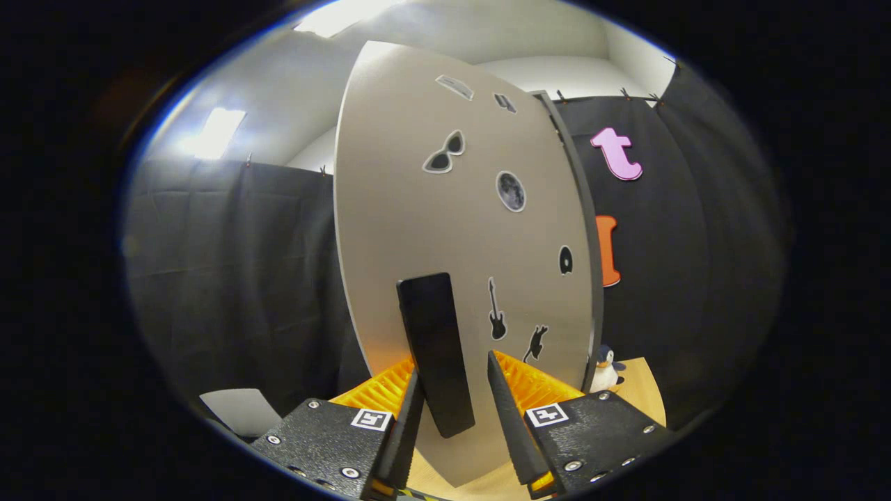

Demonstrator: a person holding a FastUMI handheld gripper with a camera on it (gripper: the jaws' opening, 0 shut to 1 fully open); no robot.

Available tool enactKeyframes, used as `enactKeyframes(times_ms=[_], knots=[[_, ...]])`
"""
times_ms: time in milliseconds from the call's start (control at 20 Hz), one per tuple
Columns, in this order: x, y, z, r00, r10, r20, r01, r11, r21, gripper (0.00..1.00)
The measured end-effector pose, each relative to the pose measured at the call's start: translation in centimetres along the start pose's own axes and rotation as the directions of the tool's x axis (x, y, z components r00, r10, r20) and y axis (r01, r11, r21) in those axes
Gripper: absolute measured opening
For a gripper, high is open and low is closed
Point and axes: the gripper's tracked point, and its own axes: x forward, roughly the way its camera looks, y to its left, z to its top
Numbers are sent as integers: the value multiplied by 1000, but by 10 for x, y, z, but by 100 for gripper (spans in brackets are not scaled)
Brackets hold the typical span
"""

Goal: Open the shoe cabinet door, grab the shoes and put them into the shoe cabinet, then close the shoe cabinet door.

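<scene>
Straddling door handle point(437, 351) | gripper point(452, 400) jaws spread | handle between, not pinched

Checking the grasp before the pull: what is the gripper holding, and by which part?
The gripper straddles the cabinet door's black handle near its lower end; firm contact by both fingers cannot be told.

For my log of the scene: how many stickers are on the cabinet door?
6 on the door: two small ones at the top, sunglasses, moon, guitar, cat. The handle, between the open gripper's fingers, may hide more.
</scene>
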Motion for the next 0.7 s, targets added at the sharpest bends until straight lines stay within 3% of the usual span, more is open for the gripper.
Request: enactKeyframes(times_ms=[150,400,700], knots=[[26,12,3,1000,-4,25,6,996,-84,58],[79,42,-10,999,30,10,-30,999,-35,61],[124,55,-8,1000,-2,7,3,998,-67,61]])
